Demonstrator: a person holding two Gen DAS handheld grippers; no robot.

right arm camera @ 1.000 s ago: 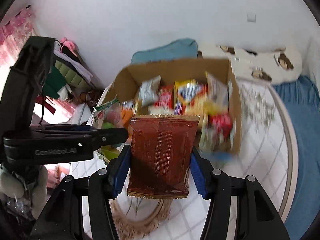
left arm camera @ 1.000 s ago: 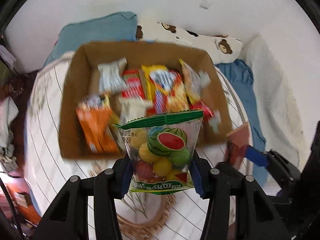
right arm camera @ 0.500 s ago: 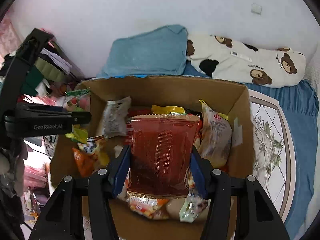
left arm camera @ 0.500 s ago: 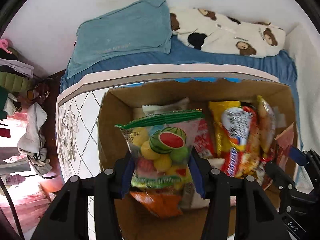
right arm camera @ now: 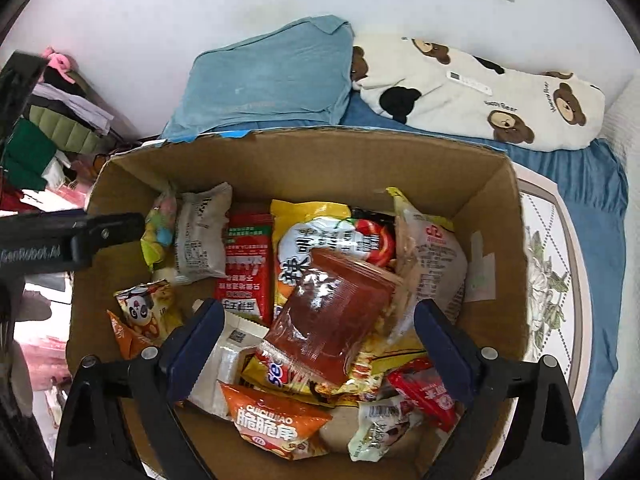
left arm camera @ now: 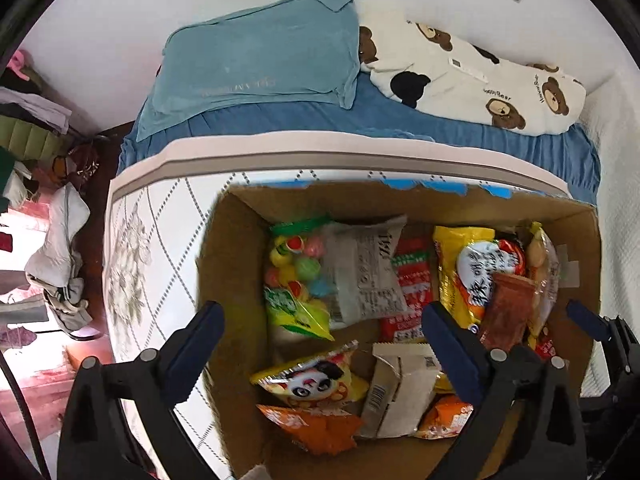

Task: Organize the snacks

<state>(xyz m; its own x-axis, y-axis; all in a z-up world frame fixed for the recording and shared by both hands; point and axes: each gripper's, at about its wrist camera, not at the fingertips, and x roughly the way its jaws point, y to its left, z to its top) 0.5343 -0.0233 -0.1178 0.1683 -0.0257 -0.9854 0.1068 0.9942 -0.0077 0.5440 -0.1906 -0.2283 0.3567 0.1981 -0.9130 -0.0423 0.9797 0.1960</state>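
- Ahead of both pairs of fingers sat the cardboard box (right arm camera: 280, 164), its brown walls creased and its far rim edged with torn blue tape, heaped with crinkled snack packets.
- Beyond the left gripper (left arm camera: 320, 344), whose blue-padded fingers (left arm camera: 196, 340) stood spread wide and held nothing, the clear fruit-candy bag (left arm camera: 294, 276) lay against the box's left wall, round coloured sweets showing through the film.
- Just off those fingertips rested a glossy panda packet (left arm camera: 312, 376) and a stiff white carton (left arm camera: 400, 388).
- Between the right gripper (right arm camera: 316, 340) fingers (right arm camera: 438, 348), likewise parted and gripping nothing, the flat reddish-brown sachet (right arm camera: 332, 312) lay tilted on top of the pile, shiny and rectangular.
- Nearer than the sachet, an orange puffed bag (right arm camera: 268, 424) sat by the front wall.
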